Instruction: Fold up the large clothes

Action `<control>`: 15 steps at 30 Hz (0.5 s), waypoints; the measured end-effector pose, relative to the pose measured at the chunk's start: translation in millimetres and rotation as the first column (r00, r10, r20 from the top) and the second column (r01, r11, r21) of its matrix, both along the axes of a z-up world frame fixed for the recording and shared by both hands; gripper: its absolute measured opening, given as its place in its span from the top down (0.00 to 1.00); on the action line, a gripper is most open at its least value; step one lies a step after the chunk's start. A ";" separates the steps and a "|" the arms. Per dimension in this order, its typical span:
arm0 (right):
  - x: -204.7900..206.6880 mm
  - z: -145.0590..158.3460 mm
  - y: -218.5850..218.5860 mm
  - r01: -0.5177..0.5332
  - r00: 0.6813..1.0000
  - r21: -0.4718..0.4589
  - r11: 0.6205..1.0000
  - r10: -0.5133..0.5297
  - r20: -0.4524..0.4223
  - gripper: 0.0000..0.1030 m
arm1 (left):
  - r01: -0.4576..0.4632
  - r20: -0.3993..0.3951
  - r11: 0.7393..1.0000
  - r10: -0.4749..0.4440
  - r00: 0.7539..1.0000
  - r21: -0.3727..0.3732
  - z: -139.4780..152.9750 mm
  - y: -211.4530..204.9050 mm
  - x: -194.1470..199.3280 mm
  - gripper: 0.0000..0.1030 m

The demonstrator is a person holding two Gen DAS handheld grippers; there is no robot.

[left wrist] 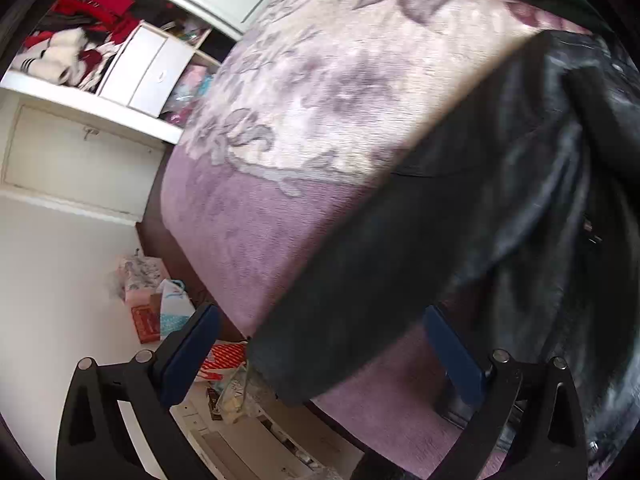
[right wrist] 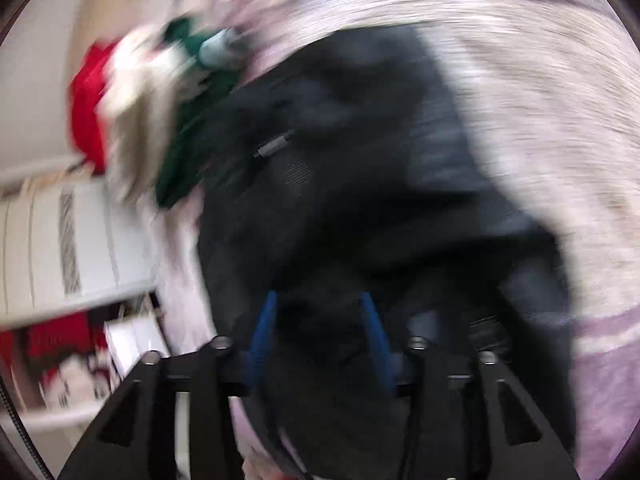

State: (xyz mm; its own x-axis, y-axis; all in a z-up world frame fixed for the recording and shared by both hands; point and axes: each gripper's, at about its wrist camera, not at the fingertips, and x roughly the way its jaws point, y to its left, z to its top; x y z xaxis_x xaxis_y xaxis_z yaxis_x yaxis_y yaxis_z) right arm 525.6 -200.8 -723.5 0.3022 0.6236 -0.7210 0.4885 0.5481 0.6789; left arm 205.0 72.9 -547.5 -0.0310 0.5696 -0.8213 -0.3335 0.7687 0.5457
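Left tongs [left wrist: 320, 356] are spread wide on my end, blue pads far apart, with the hem of the black jacket [left wrist: 472, 216] hanging between them; neither pad looks to be touching the cloth. In my left wrist view the jacket, shiny like leather, lies on the bed [left wrist: 304, 92] from about 6 o'clock up to 2 o'clock, over the purple flowered bedspread, with one edge drooping off the bed's side. A zipper pull [left wrist: 591, 229] shows at 3 o'clock. At 10 o'clock I see a white wardrobe [left wrist: 132, 76] with its shelves full of red and white clothes, and at 7 o'clock some bags and boxes [left wrist: 160, 304] on the floor beside the bed.

Right tongs [right wrist: 318, 336] are partly closed with dark jacket [right wrist: 340, 168] cloth bunched between the blue pads; this view is badly blurred, so I cannot tell whether they actually pinch it. From here the jacket fills the middle of the frame, spread over the bedspread [right wrist: 540, 112]. At 10 o'clock a heap of clothes [right wrist: 160, 92], red, white and green, sits just beside the jacket's far edge.
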 end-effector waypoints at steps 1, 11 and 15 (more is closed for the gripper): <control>6.3 3.5 16.4 -0.027 1.000 0.011 1.000 0.027 0.012 0.48 | -0.016 0.002 1.000 0.016 1.000 0.001 -2.2 8.4 -0.7 0.00; 20.6 -17.2 260.5 -0.445 0.895 -0.020 0.895 0.445 -0.003 0.41 | -0.085 -0.006 0.995 0.085 0.996 -0.048 -14.1 46.4 -12.5 0.00; -28.4 -24.5 308.9 -0.599 0.800 -0.052 0.799 0.592 -0.100 0.37 | -0.072 0.029 0.992 0.076 0.997 -0.106 -4.5 38.7 -9.6 0.00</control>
